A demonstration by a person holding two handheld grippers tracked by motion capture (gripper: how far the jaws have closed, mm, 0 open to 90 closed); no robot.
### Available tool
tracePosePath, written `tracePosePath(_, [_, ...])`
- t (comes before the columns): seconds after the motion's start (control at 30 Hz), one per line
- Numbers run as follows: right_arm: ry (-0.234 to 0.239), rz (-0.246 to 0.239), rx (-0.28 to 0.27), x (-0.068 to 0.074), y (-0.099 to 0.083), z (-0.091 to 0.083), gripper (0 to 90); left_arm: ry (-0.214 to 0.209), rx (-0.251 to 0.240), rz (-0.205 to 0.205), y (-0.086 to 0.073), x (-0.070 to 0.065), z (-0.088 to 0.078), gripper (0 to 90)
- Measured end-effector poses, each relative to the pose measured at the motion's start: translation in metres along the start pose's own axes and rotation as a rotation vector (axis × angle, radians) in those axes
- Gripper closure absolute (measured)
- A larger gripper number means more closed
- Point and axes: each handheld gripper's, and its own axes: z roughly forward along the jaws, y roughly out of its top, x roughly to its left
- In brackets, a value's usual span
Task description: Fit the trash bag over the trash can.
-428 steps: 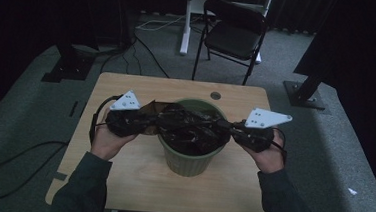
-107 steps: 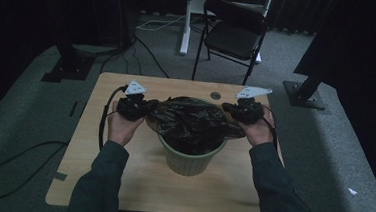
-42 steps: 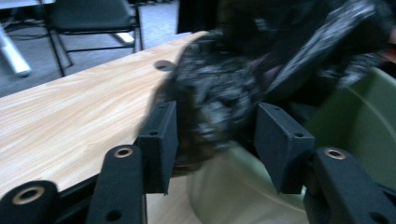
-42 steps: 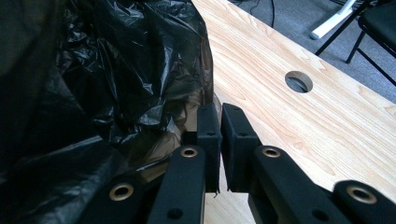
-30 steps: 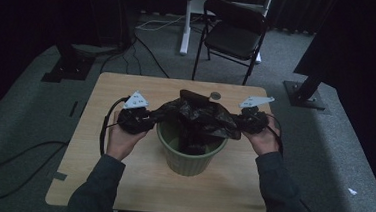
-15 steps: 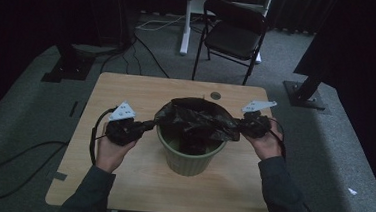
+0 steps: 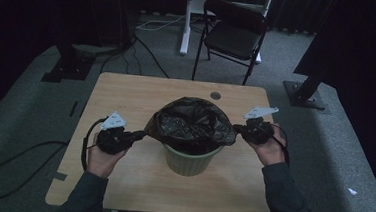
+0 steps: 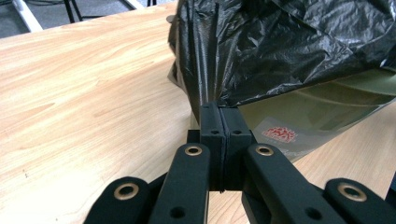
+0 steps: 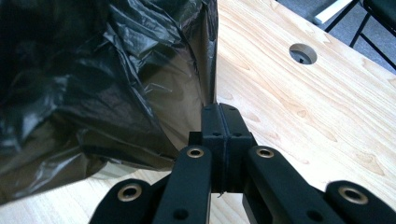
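While the black bin bag (image 7: 193, 122) is stretched out over the mouth of the green bin (image 7: 188, 158) at the middle of the wooden table (image 7: 126, 94), the lining job looks roughly half done: the bag is opened and centred above the rim, but its edge is not yet pulled down around the outside of the bin on every side (the far side cannot be judged from here). Both tools are pinching plastic: the left gripper (image 8: 219, 112) has its 2 jaws pressed together on the bag's left edge, low beside the bin wall, and the right gripper (image 9: 219, 112) clamps the right edge, held higher. So the bag's long axis runs left to right between the 2 grips, tilting down toward the left, with its opening facing down into the bin.
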Motion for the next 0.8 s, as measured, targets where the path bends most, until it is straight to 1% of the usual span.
tracePosePath(0.03, [0.0,-0.003,-0.005,0.0,0.0,-0.001,89.5,0.001,-0.003,0.004,0.001,-0.001,0.0,87.7])
tracePosePath(0.07, [-0.001,0.0,-0.011,0.0,0.0,-0.003,83.8,-0.002,-0.006,0.009,0.002,-0.002,-0.001,84.9])
tracePosePath(0.1, [-0.012,0.001,-0.023,0.001,0.001,-0.005,78.9,-0.007,-0.011,0.015,0.004,-0.003,-0.002,82.3])
tracePosePath(0.17, [-0.014,0.011,-0.046,0.0,0.002,-0.011,75.8,-0.008,-0.018,0.026,0.008,-0.006,-0.003,78.2])
tracePosePath(0.23, [-0.021,0.013,-0.069,0.0,0.004,-0.017,73.3,-0.009,-0.018,0.029,0.009,-0.006,-0.004,73.6])
tracePosePath(0.27, [-0.022,0.017,-0.077,-0.001,0.005,-0.021,71.7,-0.012,-0.029,0.034,0.012,-0.008,-0.006,71.5])
tracePosePath(0.3, [-0.022,0.017,-0.077,-0.001,0.005,-0.021,71.7,-0.012,-0.029,0.034,0.012,-0.008,-0.006,69.8])
tracePosePath(0.33, [-0.024,0.021,-0.091,-0.001,0.006,-0.026,70.9,-0.023,-0.035,0.037,0.013,-0.009,-0.007,67.9])
tracePosePath(0.43, [-0.012,0.026,-0.109,0.0,0.007,-0.032,70.7,-0.036,-0.041,0.038,0.015,-0.01,-0.011,64.2])
tracePosePath(0.47, [-0.008,0.024,-0.112,0.0,0.008,-0.034,70.7,-0.036,-0.041,0.038,0.015,-0.01,-0.011,63.2])
tracePosePath(0.6, [0.007,0.01,-0.123,0.005,0.01,-0.04,71.8,-0.069,-0.054,0.045,0.016,-0.011,-0.017,59.6])
tracePosePath(0.67, [0.017,0.0,-0.124,0.007,0.012,-0.041,72.0,-0.072,-0.058,0.049,0.016,-0.011,-0.019,58.0])
tracePosePath(0.73, [0.021,-0.008,-0.126,0.01,0.014,-0.043,72.1,-0.065,-0.062,0.048,0.016,-0.009,-0.02,55.9])
tracePosePath(0.8, [0.027,-0.011,-0.128,0.012,0.016,-0.044,72.6,-0.074,-0.071,0.043,0.016,-0.007,-0.023,55.0])
